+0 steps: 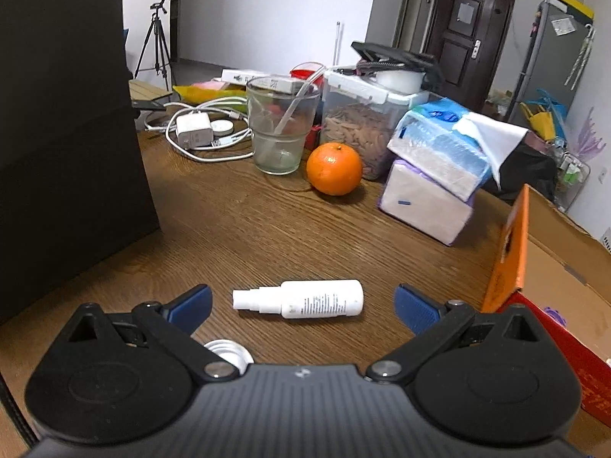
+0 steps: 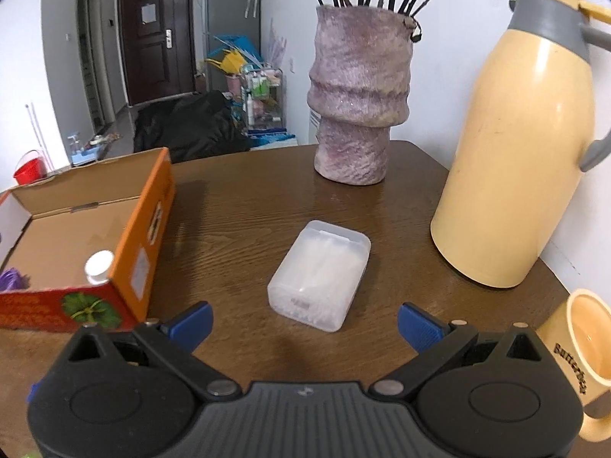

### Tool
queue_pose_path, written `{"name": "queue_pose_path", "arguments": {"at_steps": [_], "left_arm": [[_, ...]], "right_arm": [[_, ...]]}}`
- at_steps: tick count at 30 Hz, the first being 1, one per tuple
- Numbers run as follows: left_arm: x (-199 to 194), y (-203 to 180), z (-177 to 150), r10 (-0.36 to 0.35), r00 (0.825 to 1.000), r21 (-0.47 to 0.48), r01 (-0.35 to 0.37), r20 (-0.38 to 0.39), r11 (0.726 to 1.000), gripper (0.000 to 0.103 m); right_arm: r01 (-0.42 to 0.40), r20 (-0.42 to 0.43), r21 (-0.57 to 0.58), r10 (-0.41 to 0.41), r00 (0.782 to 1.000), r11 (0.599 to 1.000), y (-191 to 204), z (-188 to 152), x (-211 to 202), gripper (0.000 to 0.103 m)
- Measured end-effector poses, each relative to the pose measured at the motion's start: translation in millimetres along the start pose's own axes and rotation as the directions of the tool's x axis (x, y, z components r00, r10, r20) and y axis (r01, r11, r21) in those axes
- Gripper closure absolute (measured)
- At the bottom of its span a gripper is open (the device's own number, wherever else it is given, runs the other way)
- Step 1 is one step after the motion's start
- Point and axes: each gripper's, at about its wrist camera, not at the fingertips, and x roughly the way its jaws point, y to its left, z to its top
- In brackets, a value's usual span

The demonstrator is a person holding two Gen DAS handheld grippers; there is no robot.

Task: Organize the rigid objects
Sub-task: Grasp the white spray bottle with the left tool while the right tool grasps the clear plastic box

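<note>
Your left gripper (image 1: 303, 301) and right gripper (image 2: 304, 322) both spread, empty; cardboard box (image 2: 149, 206) at frame left partly filled; spray bottle (image 1: 301, 299), clear case (image 2: 320, 279) left on table

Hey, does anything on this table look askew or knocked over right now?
Yes. The white spray bottle lies on its side on the table, and the upper tissue pack sits tilted across the lower pack. I see nothing spilled or broken.

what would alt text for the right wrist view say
The open right gripper hovers over a wooden table, lined up with a translucent plastic case lying flat between its blue fingertips. An open cardboard box sits to the left; a purple vase and cream thermos stand behind.
</note>
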Motion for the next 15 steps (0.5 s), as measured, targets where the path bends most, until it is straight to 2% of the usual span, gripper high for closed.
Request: {"name": "queue_pose_path", "arguments": {"at_steps": [4, 10, 15], "left_arm": [[15, -4, 3, 0.02, 0.999, 0.002, -0.02, -0.029, 1.0, 0.0], [29, -11, 7, 0.058, 0.998, 0.019, -0.057, -0.031, 0.998, 0.0], [43, -14, 8, 0.076, 0.995, 0.021, -0.075, -0.062, 0.997, 0.0]], "right_arm": [[0.018, -0.027, 0.006, -0.018, 0.999, 1.0, 4, 11, 17, 0.0], [0.042, -0.071, 0.021, -0.04, 0.997, 0.999, 7, 24, 44, 0.0], [0.087, -0.101, 0.015, -0.085, 0.991, 0.996, 9, 31, 63, 0.0]]}}
